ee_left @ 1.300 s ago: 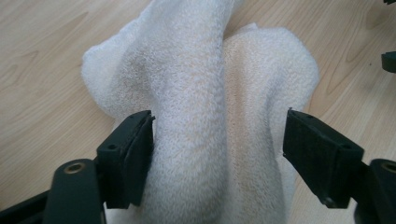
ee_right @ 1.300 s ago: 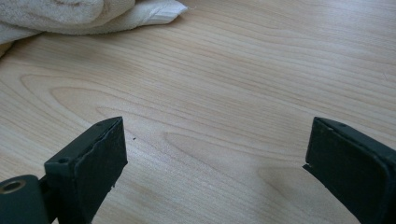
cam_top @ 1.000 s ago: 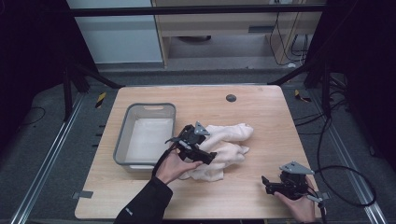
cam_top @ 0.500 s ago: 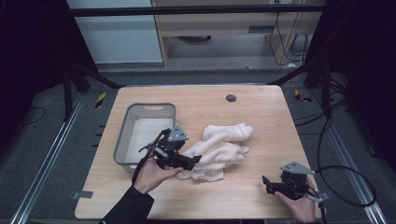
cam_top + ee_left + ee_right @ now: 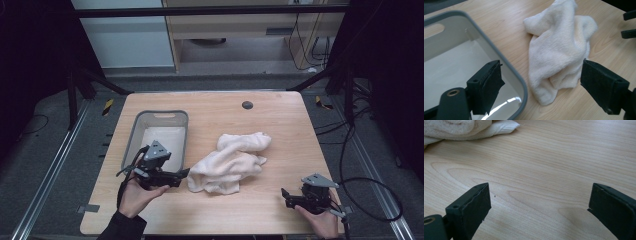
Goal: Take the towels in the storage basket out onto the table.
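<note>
A crumpled cream towel (image 5: 232, 161) lies in the middle of the wooden table (image 5: 260, 120); the left gripper view has the towel (image 5: 560, 52) just ahead of the jaws. My left gripper (image 5: 184, 175) is open and empty, just left of the towel's near corner, beside the grey bin (image 5: 131, 145). In its own view the left gripper (image 5: 541, 83) straddles the bin's rim (image 5: 509, 72) and the towel's edge. My right gripper (image 5: 285, 196) rests open near the table's front right edge, empty; the right gripper (image 5: 537, 206) faces bare wood, with the towel (image 5: 461, 128) far off.
The grey bin holds nothing visible and stands at the table's left. A small dark round disc (image 5: 247, 105) sits near the far edge. Cables (image 5: 370, 185) trail off the right side. Dark frame bars stand around the table.
My left gripper has let go of the towel and drawn back to the left and toward the front, beside the bin. The towel now lies flat. The right gripper has stayed put.
</note>
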Available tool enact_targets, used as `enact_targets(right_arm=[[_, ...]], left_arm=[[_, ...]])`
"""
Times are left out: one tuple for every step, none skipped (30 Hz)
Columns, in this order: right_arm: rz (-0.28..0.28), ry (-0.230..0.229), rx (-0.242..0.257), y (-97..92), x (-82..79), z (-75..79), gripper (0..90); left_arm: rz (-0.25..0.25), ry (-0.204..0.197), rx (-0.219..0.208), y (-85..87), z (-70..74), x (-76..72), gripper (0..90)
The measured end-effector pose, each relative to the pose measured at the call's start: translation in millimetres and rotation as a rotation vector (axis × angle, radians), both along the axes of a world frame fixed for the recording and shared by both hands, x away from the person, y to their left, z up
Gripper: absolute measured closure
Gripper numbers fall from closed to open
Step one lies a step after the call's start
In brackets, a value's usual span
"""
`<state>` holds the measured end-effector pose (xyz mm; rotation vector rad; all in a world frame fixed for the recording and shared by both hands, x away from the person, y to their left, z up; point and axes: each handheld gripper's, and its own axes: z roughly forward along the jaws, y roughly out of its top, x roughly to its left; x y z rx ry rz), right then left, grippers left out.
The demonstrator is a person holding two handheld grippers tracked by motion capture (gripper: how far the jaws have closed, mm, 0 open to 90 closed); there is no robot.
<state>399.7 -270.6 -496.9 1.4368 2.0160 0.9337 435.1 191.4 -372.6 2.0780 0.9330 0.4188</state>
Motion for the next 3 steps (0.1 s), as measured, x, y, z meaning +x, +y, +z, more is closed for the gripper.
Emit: enact_targets(right_arm=[[0.001,-0.001,-0.002,-0.1,0.1,-0.4,3.7],[0.000,0.000,-0.002,-0.1,-0.1,-0.4,3.7],[0.000,-0.001,0.001,-0.3,-0.5,-0.1,3.7]], left_arm=[[0.009,0.002,-0.007,3.5,-0.6,-0.3,17.1],[0.022,0.001,-0.013,9.6,-1.2,-0.9,17.1],[0.035,-0.004,-0.016,14.6,-1.5,-1.7,17.0]])
